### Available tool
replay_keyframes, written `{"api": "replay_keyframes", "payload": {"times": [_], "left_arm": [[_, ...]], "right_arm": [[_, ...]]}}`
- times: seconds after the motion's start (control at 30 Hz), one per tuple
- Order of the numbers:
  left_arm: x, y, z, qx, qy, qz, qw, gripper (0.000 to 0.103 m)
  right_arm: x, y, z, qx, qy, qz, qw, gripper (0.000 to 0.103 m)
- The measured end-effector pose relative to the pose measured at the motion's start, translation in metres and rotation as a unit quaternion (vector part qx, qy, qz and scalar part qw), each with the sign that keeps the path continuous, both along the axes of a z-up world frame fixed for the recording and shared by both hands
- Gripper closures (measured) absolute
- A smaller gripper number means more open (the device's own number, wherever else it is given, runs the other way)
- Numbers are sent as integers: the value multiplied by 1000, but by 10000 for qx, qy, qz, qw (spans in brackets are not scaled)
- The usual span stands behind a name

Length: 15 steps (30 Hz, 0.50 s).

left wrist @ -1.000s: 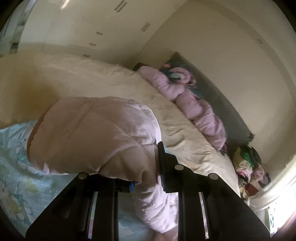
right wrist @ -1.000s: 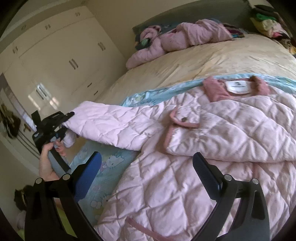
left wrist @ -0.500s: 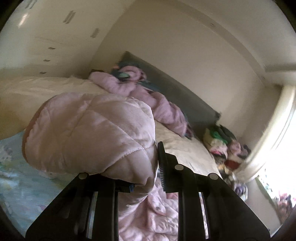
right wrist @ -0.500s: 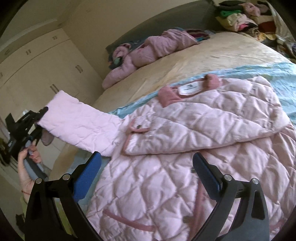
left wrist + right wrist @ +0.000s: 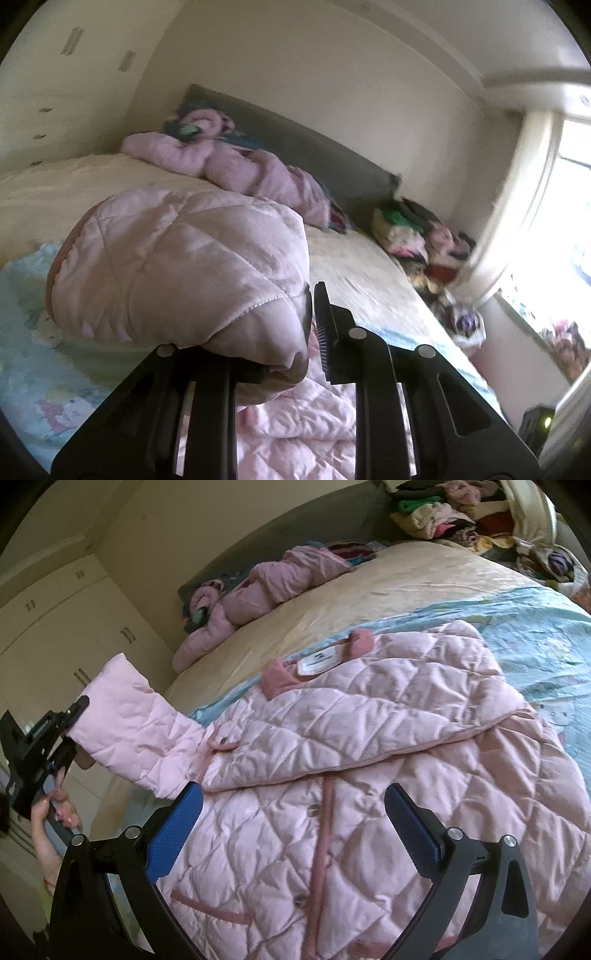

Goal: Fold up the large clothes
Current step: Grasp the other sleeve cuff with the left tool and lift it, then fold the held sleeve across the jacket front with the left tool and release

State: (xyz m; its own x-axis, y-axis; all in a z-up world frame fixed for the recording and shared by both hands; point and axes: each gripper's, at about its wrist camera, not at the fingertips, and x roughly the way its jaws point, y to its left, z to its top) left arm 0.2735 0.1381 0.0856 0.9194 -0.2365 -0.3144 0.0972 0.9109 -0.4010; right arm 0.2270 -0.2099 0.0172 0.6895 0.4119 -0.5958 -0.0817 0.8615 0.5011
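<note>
Pink quilted sleeve (image 5: 184,266) apparently between left tool (image 5: 310,325) pads.

Two wrist fisheyes over the bed, both aimed toward the headboard.
My left view sits low at the bed's side, close behind a lifted sleeve (image 5: 177,266), facing the grey headboard (image 5: 314,147) and window. My right view looks down from nearer the foot onto the pink quilted coat (image 5: 369,775), wardrobe (image 5: 74,627) at left. Both share the sleeve, headboard and clothes pile (image 5: 461,513).
</note>
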Motion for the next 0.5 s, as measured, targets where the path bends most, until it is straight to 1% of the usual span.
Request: {"api": "replay_keyframes", "payload": {"times": [0.07,0.13,0.23,0.3,0.4,0.5], "left_arm": [[4,-17,-6,168,18,-218,9996,91],[11,-32,-14,287,122,-447,9985,91],[20,-52,-28,348,310,-834,9954,91],[23,-60,-38,422,414,-971,9935,91],[23,-78,-53,636,580,-1217,9888,91],[29,-99,-71,790,807,-1540,9816,91]], "right_arm": [[-2,-7,1,14,-28,-94,10000,5],[-4,-14,3,14,-56,-214,9998,5],[-4,-23,4,40,-60,-328,9994,5],[-6,-30,5,61,-69,-434,9990,5],[-7,-40,4,115,-43,-566,9983,5],[-9,-48,2,175,10,-690,9975,5]]}}
